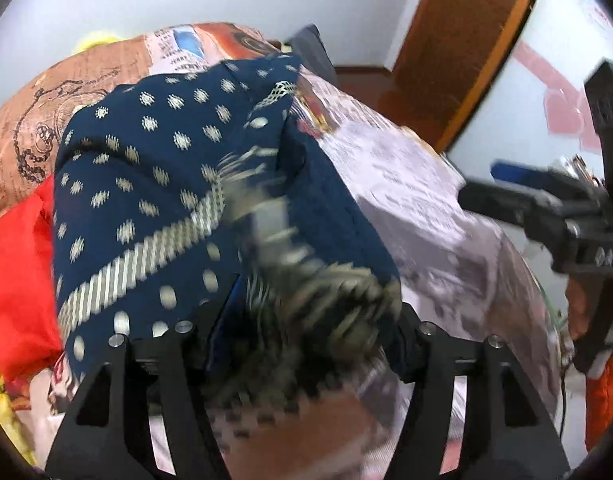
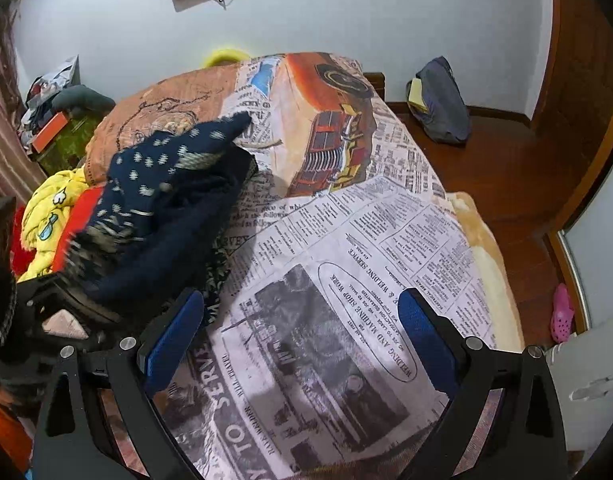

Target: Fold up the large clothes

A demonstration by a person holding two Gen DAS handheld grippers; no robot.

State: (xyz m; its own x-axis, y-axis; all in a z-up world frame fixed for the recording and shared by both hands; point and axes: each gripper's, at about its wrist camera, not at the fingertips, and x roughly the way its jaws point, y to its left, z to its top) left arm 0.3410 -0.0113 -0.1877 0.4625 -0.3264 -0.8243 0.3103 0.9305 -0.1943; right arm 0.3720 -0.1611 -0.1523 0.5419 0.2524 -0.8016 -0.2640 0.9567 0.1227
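A navy garment [image 1: 154, 184] with white dots and a striped border lies heaped on the newspaper-print bed cover [image 2: 386, 240]. In the left wrist view its blurred lower edge hangs between the wide-spread jaws of my left gripper [image 1: 302, 320] and hides the fingertips; the pads do not seem to press on it. In the right wrist view the garment [image 2: 162, 200] sits at the left, over the black body of the left gripper [image 2: 58, 304]. My right gripper [image 2: 302, 304] stands open over bare bed cover, blue pads [image 2: 174, 340] far apart, nothing between them. It also shows at the right edge [image 1: 482, 186].
A red cloth [image 1: 18, 264] and a yellow printed cloth [image 2: 50, 216] lie to the left of the garment. On the wooden floor a grey-blue backpack [image 2: 438, 100] leans on the wall, and a pink shoe [image 2: 562, 312] lies beside the bed. A cluttered bedside stand [image 2: 54, 120] is far left.
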